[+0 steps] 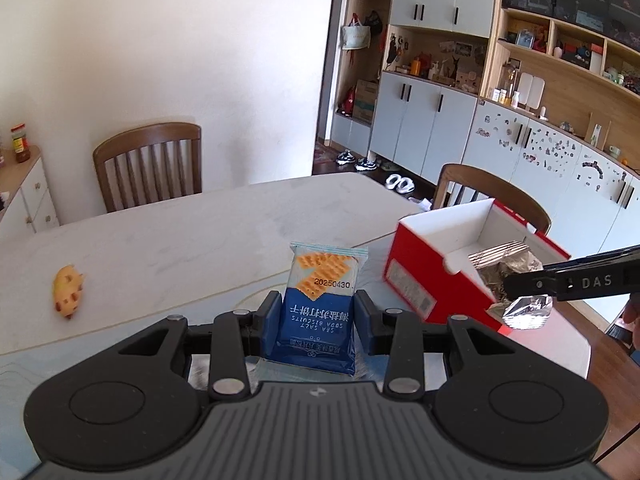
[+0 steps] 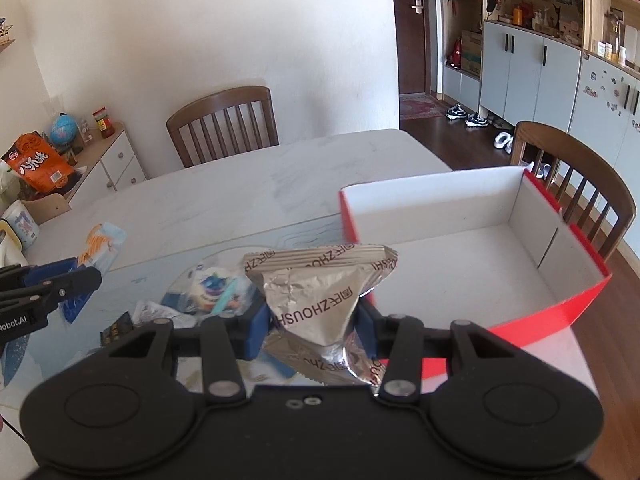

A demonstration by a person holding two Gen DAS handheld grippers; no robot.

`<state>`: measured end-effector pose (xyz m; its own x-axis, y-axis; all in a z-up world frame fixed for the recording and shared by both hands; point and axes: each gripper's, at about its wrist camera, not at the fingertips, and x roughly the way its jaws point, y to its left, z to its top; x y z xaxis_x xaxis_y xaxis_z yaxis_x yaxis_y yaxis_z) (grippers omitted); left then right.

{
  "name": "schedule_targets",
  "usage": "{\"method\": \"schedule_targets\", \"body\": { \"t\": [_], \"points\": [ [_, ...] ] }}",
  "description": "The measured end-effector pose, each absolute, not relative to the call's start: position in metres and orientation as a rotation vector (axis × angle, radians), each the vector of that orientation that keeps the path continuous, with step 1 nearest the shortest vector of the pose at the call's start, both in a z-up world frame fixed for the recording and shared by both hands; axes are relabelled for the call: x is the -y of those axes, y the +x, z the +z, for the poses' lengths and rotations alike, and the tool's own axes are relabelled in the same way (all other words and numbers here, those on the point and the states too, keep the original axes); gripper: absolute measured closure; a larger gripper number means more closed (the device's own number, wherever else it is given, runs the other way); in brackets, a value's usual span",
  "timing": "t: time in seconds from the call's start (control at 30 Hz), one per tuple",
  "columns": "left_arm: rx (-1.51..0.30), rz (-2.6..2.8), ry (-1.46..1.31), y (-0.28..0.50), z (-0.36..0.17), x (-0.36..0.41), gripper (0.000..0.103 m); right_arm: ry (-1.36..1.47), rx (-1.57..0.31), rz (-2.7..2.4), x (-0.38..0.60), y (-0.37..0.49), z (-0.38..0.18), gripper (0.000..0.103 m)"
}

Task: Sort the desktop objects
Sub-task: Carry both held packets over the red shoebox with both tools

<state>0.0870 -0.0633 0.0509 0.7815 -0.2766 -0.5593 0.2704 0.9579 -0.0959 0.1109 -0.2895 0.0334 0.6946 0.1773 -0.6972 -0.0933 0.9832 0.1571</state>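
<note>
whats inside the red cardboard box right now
In the right wrist view the red cardboard box shows only bare white floor and walls. The silver foil packet in the right gripper hides its near left corner.

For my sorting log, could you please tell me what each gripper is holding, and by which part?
The left gripper clamps the blue soda biscuit packet across its lower half. The right gripper pinches the silver foil packet at its narrow lower middle.

My left gripper is matte black with blue finger pads. Silver rivets dot its linkages. White "DAS" lettering marks my right gripper.
</note>
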Motion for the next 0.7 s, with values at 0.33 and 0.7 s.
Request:
{"method": "schedule_targets", "body": {
  "t": [0.33, 0.7],
  "points": [
    [-0.601, -0.339, 0.009, 0.115, 0.052, 0.137, 0.066, 0.112, -0.791, 0.155, 0.345, 0.130, 0.031, 0.058],
    [-0.609, -0.391, 0.061, 0.147, 0.048, 0.206, 0.066, 0.112, -0.791, 0.146, 0.398, 0.145, 0.025, 0.058]
  ]
}}
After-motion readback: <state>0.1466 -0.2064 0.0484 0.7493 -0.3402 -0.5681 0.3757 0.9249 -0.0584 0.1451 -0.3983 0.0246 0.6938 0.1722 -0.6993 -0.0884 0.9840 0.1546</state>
